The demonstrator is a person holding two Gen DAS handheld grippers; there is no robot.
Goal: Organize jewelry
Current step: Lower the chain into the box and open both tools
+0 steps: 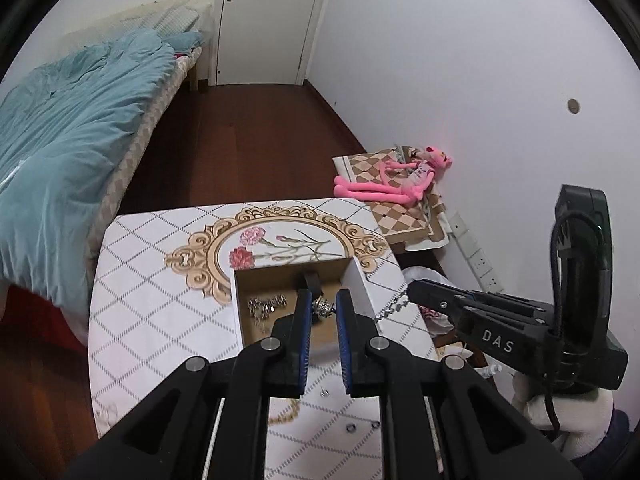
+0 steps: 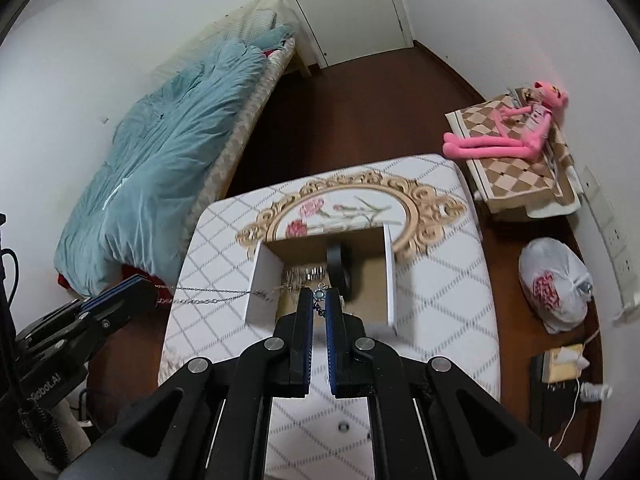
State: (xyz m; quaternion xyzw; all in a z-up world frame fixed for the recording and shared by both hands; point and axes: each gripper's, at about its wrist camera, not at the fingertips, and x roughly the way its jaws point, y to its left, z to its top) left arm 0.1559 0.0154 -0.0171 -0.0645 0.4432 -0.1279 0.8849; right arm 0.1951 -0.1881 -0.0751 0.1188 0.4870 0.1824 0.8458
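Where the left gripper's (image 1: 324,304) own frame cuts across the near tabletop (image 1: 160,280), a gold chain (image 1: 286,414) is half hidden under it, and a few tiny studs or rings (image 1: 324,392) beside it are too small to identify. This gripper is clenched on one end of a silver necklace (image 2: 208,291), which the right wrist view shows most clearly. The right gripper (image 2: 319,298) is clenched on the necklace's pendant end, just above the near edge of the open box (image 1: 360,280). Between them the chain stretches in two thin strands over the box's white wall, and from the left wrist part of it disappears behind that wall. Inside the box lie a blurred heap of silver pieces (image 1: 266,305) and a black round object (image 2: 338,264) that I cannot identify. Beyond are a pink plush toy (image 1: 400,184), a bed (image 1: 72,128) and a door (image 1: 264,20).
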